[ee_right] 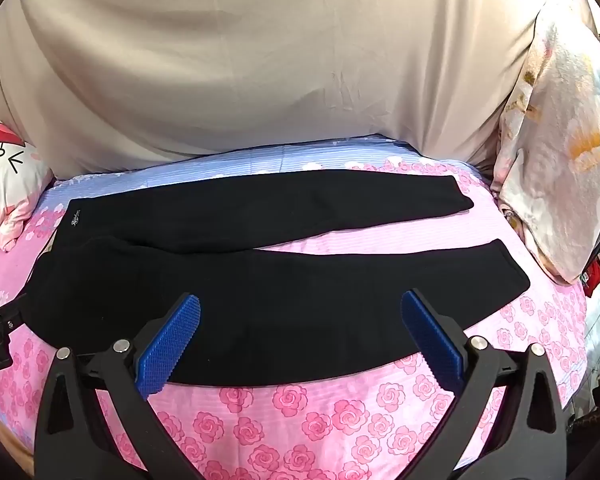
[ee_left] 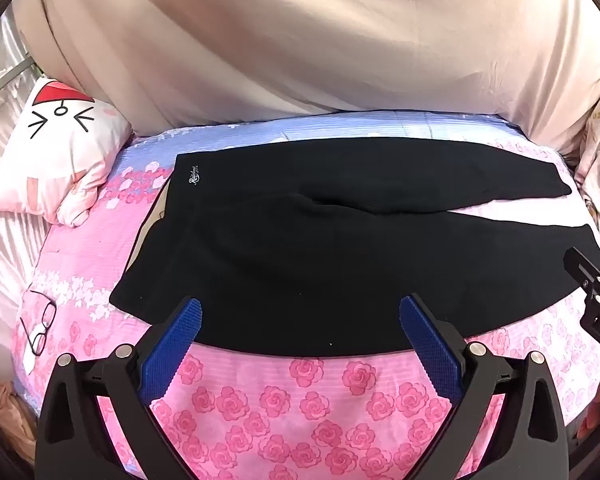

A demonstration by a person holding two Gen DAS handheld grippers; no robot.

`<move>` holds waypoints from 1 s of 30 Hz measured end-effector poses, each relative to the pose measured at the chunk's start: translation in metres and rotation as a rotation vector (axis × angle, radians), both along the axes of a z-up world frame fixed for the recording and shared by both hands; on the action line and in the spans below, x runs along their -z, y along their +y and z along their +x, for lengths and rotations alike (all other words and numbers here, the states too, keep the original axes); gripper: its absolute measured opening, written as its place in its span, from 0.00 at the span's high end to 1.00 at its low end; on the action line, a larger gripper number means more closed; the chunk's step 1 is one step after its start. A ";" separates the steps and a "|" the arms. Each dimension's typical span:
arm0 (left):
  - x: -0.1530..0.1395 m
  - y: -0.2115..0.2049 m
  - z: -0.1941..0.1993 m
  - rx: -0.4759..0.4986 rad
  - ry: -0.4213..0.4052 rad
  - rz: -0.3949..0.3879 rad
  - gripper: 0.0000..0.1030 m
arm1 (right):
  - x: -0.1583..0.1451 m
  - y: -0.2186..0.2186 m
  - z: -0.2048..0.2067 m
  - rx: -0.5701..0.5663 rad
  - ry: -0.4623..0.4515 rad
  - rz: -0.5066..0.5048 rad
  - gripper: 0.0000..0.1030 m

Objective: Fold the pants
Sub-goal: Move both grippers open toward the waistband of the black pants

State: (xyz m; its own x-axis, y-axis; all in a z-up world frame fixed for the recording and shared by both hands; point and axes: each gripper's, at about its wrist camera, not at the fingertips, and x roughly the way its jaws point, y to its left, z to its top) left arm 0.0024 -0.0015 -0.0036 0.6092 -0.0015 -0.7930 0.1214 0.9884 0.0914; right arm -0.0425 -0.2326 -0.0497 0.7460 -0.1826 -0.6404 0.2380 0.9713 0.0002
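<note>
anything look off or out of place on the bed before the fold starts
Mostly tidy: the pants lie flat with legs apart. One oddity is a pair of glasses lying loose on the sheet near the waist end, where they could get caught. There is also a small pucker at the crotch.

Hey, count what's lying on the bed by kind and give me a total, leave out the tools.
Pants: 1
Pillow: 1
Glasses: 1
Bundled floral quilt: 1
Total: 4

We see bright, even light, soft shadows, strong fisheye bending and dark corners; the black pants point(ee_left: 340, 248) lose detail.
</note>
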 end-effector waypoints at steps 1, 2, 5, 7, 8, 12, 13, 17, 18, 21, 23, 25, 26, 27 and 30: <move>0.001 0.000 0.001 -0.002 0.004 0.001 0.05 | 0.001 0.000 0.000 -0.001 0.002 0.001 0.04; 0.002 0.001 0.001 0.000 0.010 -0.004 0.05 | 0.001 0.000 0.000 -0.001 0.001 0.001 0.04; 0.004 0.001 0.003 0.008 0.022 -0.005 0.05 | 0.002 -0.002 0.001 0.002 0.001 0.003 0.04; 0.005 0.001 0.003 0.016 0.023 -0.002 0.05 | 0.002 -0.003 0.002 0.006 0.001 0.006 0.04; 0.007 0.001 0.003 0.023 0.024 -0.003 0.05 | 0.002 -0.003 0.002 0.005 0.002 0.007 0.04; 0.009 -0.001 0.004 0.031 0.029 0.005 0.05 | 0.002 -0.005 0.004 0.007 0.003 0.007 0.04; 0.010 -0.001 0.004 0.035 0.030 0.001 0.05 | 0.002 -0.005 0.004 0.007 0.002 0.007 0.04; 0.011 -0.002 0.006 0.035 0.028 -0.001 0.05 | 0.004 -0.006 0.005 0.007 0.005 0.010 0.04; 0.012 0.000 0.006 0.034 0.026 -0.010 0.05 | 0.005 -0.008 0.006 0.009 0.004 0.012 0.04; 0.015 0.001 0.006 0.036 0.024 -0.026 0.05 | 0.006 -0.011 0.008 0.014 0.007 0.014 0.04; 0.018 0.004 0.005 0.023 0.028 -0.023 0.05 | 0.007 -0.011 0.009 0.019 0.008 0.014 0.04; 0.020 0.005 0.006 0.018 0.042 -0.025 0.05 | 0.008 -0.012 0.009 0.022 0.011 0.016 0.04; 0.021 0.005 0.005 0.020 0.053 -0.025 0.05 | 0.008 -0.012 0.010 0.023 0.012 0.017 0.04; 0.022 0.004 0.005 0.018 0.060 -0.018 0.05 | 0.009 -0.014 0.010 0.024 0.012 0.020 0.04; 0.026 0.002 0.008 0.022 0.086 0.026 0.05 | 0.009 -0.013 0.013 0.025 0.016 0.021 0.04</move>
State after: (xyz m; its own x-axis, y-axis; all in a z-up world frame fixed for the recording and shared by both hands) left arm 0.0101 0.0003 -0.0291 0.5392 0.0067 -0.8422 0.1520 0.9828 0.1051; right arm -0.0293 -0.2451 -0.0583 0.7311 -0.1879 -0.6559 0.2628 0.9647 0.0165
